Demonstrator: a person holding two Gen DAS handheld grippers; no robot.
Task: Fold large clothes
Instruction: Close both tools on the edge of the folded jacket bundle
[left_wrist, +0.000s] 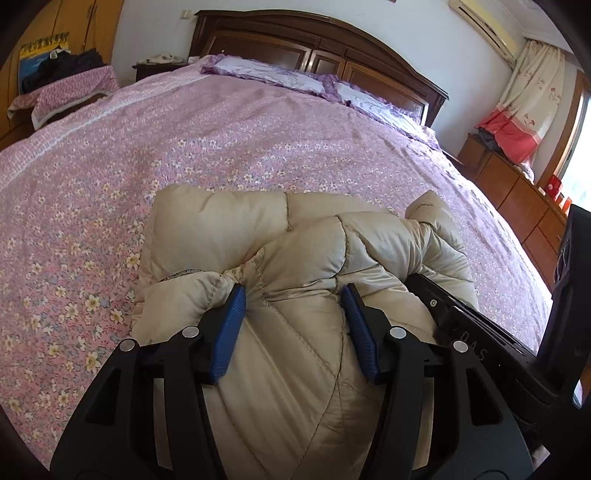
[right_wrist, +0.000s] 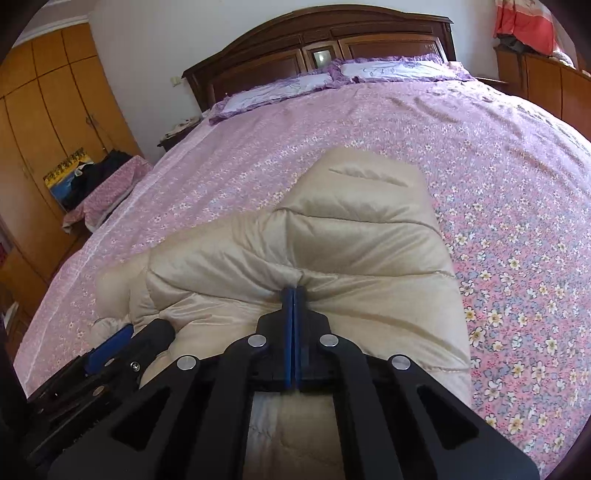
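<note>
Left wrist view shows us our left claw (left_wrist: 293, 295) spread about halfway, its blue pads (left_wrist: 232, 325) pressing into a thick roll of the beige padded coat (left_wrist: 295, 240), so it pinches a wide fold of the garment. The coat lies bunched and partly folded on the bed (left_wrist: 258, 140), on a pink floral bedspread, near the foot end and close to us. At the right edge of this view we see the black body of our other claw lying against the coat.

From the right wrist view, our right claw (right_wrist: 294, 291) has its two blue pads pressed together, and the coat's fabric puckers at their tips, gathered into a small pinch at a quilted seam. The coat spreads beyond it toward the headboard (right_wrist: 317, 40), with a slit pocket visible on the far panel. Our left claw (right_wrist: 110, 345) appears at the lower left, just beside the right one, also on the coat.

Two lilac pillows (right_wrist: 369, 72) lie at the head of the bed. A wooden wardrobe (right_wrist: 48, 110) stands along the left wall.
</note>
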